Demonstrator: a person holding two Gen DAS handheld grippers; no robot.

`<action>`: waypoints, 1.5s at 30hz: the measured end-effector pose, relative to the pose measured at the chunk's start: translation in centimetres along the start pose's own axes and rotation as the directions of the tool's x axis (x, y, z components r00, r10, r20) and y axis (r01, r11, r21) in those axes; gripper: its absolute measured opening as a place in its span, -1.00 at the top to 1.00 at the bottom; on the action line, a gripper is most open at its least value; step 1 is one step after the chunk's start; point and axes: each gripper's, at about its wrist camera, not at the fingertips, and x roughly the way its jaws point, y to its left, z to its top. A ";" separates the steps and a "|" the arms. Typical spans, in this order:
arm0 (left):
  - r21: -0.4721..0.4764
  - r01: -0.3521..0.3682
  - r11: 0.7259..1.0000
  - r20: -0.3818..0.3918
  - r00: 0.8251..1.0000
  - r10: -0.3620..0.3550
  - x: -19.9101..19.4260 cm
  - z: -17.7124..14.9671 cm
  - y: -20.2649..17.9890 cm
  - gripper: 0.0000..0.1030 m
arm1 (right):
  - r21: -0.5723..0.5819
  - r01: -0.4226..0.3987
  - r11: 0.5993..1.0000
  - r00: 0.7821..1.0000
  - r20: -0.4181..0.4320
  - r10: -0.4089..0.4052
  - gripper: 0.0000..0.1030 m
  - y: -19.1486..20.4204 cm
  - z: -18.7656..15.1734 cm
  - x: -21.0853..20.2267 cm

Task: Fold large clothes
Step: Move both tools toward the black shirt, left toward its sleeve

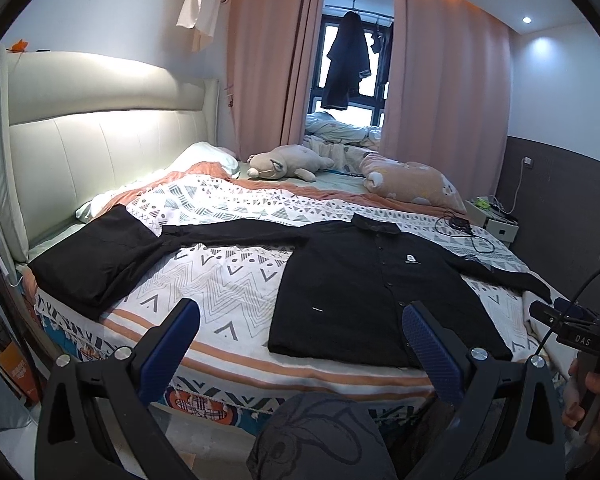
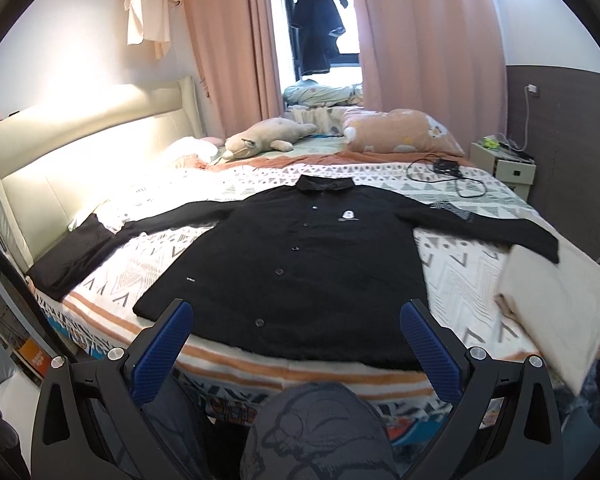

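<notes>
1. Left wrist view: the left gripper (image 1: 300,340) hangs off the near edge of the bed (image 1: 236,280), jaws spread wide, nothing between the blue pads (image 1: 172,344). The black shirt (image 1: 372,288) lies flat and buttoned at 2 o'clock of the gripper, collar away from us, both sleeves stretched out sideways. One folded black garment (image 1: 96,256) sits at 10 o'clock, touching the far-left sleeve end. At 3 o'clock a hand (image 1: 592,400) carries the other tool.

2. Right wrist view: the right gripper (image 2: 296,336) is wide apart too, empty, hovering just short of the shirt's (image 2: 300,256) hem, dead ahead at 12 o'clock. One cream folded cloth (image 2: 556,304) lies at 2 o'clock, by the right cuff.

3. Step, as I read it: shirt laid out, folding not yet begun. Next move likely calls for pinching a sleeve or side edge and bringing it across the middle.

4. Count: one spread shirt, two folded pieces, two plush toys (image 2: 260,140) at the far side, one cable (image 2: 452,172).
</notes>
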 end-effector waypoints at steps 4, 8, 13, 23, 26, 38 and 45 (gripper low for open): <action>-0.017 -0.015 1.000 -0.020 1.000 0.014 2.6 1.1 1.0 -1.00 | -0.001 -0.005 1.000 1.000 -0.011 0.005 -1.00 -0.2 1.3 2.8; -0.030 -0.037 0.999 -0.035 0.999 0.036 5.0 2.1 2.0 -1.00 | 0.017 -0.011 1.000 1.000 -0.023 0.012 -1.00 -0.3 3.1 6.1; -0.063 -0.059 0.996 -0.052 0.997 0.056 8.3 3.6 3.4 -1.00 | 0.023 -0.019 1.000 0.999 -0.026 0.019 -1.00 0.1 5.4 10.0; -0.145 -0.094 0.985 -0.096 0.992 0.081 15.3 5.9 7.1 -1.00 | 0.059 -0.055 0.997 0.997 -0.050 0.058 -1.00 0.7 9.5 18.6; -0.181 -0.095 0.979 -0.101 0.992 0.077 17.4 6.5 8.6 -1.00 | 0.058 -0.060 0.996 0.996 -0.056 0.064 -1.00 1.4 10.7 21.1; -0.248 -0.129 0.960 -0.146 0.985 0.095 26.2 8.7 13.1 -0.98 | 0.093 -0.107 0.990 0.989 -0.087 0.115 -1.00 3.1 14.9 32.9; -0.288 -0.129 0.949 -0.183 0.980 0.078 32.0 9.6 15.3 -0.83 | 0.100 -0.106 0.989 0.984 -0.134 0.119 -1.00 4.0 16.6 39.4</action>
